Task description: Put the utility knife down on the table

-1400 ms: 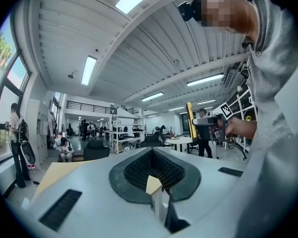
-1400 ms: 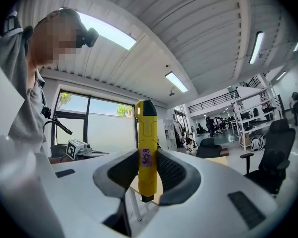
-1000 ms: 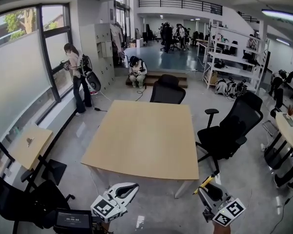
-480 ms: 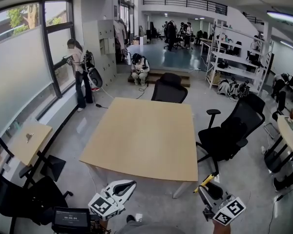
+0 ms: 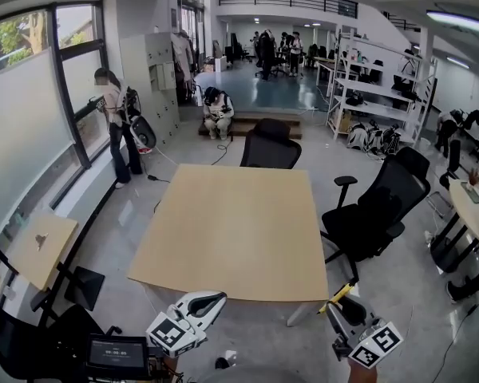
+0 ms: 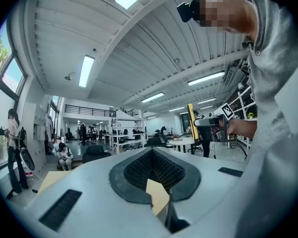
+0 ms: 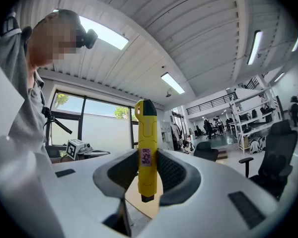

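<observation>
Meanwhile the person has edged slightly nearer the table, yet the right gripper still clamps its fingers on the yellow utility knife short of its edge, while the left gripper stays closed and empty.

Utility knife: I read a yellow body, black at both ends, with a small purple-printed label at mid-length.

Right gripper and left gripper: off-white shells, dark grey ribbed pads. Their marker cubes carry black-and-white square patterns.

Table: plain pale tan.

Chair just right of the table and office chair at the table's far edge: both black.

Floor around the table: I log glossy light grey.
</observation>
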Tool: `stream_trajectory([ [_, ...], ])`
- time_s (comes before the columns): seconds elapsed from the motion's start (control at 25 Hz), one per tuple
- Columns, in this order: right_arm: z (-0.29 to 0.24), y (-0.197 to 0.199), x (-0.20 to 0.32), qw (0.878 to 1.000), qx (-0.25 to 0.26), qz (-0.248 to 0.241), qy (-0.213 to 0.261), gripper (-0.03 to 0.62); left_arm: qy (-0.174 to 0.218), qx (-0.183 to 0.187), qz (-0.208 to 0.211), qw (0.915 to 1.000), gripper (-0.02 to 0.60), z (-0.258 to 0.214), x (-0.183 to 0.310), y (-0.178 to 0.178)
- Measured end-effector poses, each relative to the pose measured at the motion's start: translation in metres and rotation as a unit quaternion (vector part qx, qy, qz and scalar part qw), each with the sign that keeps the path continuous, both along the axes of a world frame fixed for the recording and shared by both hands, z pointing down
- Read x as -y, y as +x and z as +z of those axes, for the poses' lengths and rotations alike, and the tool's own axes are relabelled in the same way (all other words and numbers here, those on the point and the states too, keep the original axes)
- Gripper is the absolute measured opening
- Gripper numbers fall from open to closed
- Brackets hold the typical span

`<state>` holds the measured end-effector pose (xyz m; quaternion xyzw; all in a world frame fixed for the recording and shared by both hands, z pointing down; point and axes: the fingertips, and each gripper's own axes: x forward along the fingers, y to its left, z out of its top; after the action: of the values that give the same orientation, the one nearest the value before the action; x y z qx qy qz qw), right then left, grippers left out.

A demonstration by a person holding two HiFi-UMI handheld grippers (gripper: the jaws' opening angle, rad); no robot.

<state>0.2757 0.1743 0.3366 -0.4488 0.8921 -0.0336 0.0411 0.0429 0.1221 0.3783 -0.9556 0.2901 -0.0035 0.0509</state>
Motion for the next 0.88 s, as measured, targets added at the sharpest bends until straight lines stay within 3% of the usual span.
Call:
stream_trajectory([
  [0.64,0.006,-0.068,0.068,1.000,-0.005,0.028,-0.001,0.117,-0.002,-0.003,0.022,0.9998,0.005,0.007,0.082,-0.069],
  [0.88,0.014,-0.079,0.075,0.999,-0.014,0.035,-0.012,0.117,-0.010,-0.008,0.032,0.9994,0.005,0.019,0.093,-0.079],
])
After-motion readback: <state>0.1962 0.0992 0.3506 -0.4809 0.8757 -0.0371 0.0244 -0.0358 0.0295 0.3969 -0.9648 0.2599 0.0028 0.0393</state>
